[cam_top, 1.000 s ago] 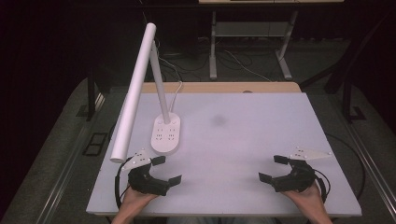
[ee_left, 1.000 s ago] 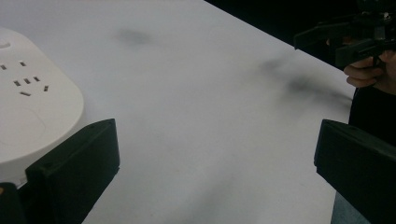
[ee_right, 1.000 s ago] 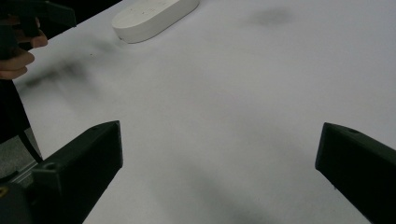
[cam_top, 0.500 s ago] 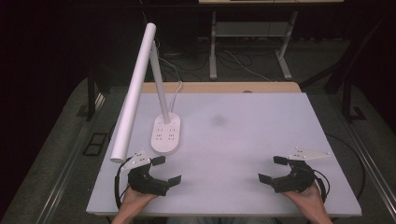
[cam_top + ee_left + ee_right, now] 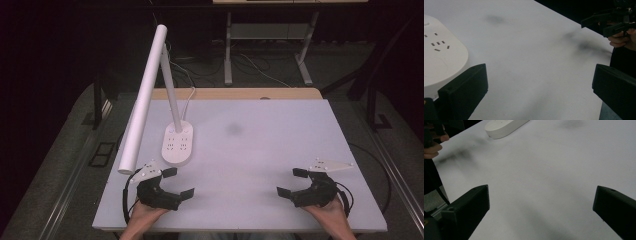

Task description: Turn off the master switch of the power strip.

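Observation:
A white desk lamp stands at the table's left, its oval base (image 5: 177, 143) carrying several socket slots, its long tube head (image 5: 142, 100) slanting toward the near left edge. My left gripper (image 5: 178, 183) rests open on the table just in front of that base, nothing between its jaws. In the left gripper view the base (image 5: 441, 57) lies beside the left jaw. My right gripper (image 5: 292, 182) sits open near the front right, also holding nothing. The right gripper view shows the base (image 5: 504, 127) far off.
The white table top (image 5: 250, 150) spreads between the two grippers, with a faint dark smudge (image 5: 233, 129) near its middle. A wooden strip (image 5: 235, 93) runs along the far edge. The lamp's cord (image 5: 190, 97) trails off the back. Dark floor and desk legs lie beyond.

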The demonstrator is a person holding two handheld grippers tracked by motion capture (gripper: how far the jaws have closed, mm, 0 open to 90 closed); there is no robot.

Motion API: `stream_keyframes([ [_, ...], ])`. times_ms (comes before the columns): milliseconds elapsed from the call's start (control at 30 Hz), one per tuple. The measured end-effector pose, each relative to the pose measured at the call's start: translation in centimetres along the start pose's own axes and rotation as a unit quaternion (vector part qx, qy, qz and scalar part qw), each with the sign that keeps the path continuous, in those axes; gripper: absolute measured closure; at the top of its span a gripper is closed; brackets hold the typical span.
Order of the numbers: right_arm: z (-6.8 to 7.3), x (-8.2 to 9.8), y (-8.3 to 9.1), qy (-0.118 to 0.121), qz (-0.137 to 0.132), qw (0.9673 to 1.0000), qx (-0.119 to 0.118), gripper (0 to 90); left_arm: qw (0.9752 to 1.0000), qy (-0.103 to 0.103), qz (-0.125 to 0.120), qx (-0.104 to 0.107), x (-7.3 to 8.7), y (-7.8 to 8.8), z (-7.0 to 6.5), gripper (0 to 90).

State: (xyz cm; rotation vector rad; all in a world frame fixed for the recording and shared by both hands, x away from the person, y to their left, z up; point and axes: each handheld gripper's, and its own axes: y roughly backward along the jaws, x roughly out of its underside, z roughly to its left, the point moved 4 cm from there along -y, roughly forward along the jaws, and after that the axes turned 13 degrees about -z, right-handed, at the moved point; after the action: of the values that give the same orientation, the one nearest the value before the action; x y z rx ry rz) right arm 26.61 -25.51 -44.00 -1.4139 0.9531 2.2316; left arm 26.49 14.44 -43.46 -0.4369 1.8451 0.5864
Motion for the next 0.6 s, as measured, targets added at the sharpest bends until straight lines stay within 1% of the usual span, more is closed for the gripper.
stream_keyframes([
  [67, 0.0, 0.0, -0.1, 0.001, 0.001, 1.0, -0.001, 0.0, 1.0, 0.004, -0.003, 0.0, -0.1, 0.1, 0.0, 0.0],
  [200, 0.1, 0.1, -0.2, 0.004, 0.005, 1.0, -0.002, 0.0, 1.0, 0.004, 0.0, -0.002, -0.2, 0.2, 0.0, 0.0],
  [267, 0.1, 0.1, -0.2, 0.007, 0.005, 1.0, -0.001, 0.0, 1.0, 0.007, 0.0, -0.002, -0.4, 0.3, 0.0, 0.0],
  [333, 0.2, 0.1, -0.2, 0.006, 0.005, 1.0, -0.001, 0.0, 1.0, 0.004, 0.003, -0.004, -0.6, 0.5, 0.0, 0.0],
  [600, 0.1, 0.0, -0.1, 0.008, 0.002, 1.0, 0.001, 0.0, 0.9998, 0.013, -0.006, -0.01, -1.3, 1.5, 0.4, 0.0],
])
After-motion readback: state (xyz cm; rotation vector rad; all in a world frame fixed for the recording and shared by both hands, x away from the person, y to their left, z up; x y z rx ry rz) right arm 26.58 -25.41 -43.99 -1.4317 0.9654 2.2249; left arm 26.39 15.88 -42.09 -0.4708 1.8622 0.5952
